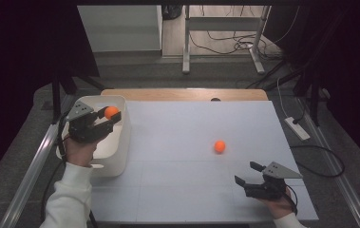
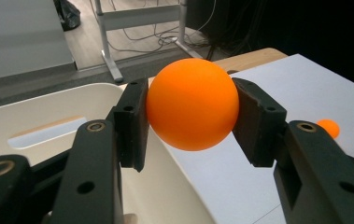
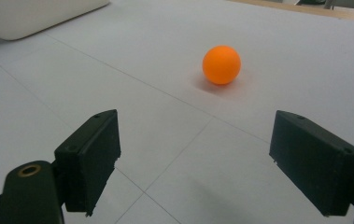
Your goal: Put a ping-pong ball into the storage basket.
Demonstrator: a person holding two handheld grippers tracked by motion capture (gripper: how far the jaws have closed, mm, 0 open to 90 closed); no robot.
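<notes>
The left gripper (image 1: 112, 118) is pinching a light, smooth orange ball (image 2: 192, 104) across its middle, over the white bin (image 1: 122, 142). The right gripper (image 1: 250, 174), fingers spread wide and holding nothing, is resting near the second ball (image 1: 220, 146).

Grey floor (image 1: 225, 76), metal desk legs (image 1: 185, 42), cables (image 1: 225, 40)

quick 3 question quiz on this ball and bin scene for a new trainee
1. True or false: the left gripper is shut on an orange ball.
2. The second ball lies: A) in the white bin B) on the white table C) in the right gripper.
3. How do the right gripper's jaws stand?

Key: 1 true. 2 B. 3 open, nothing between them.
</notes>
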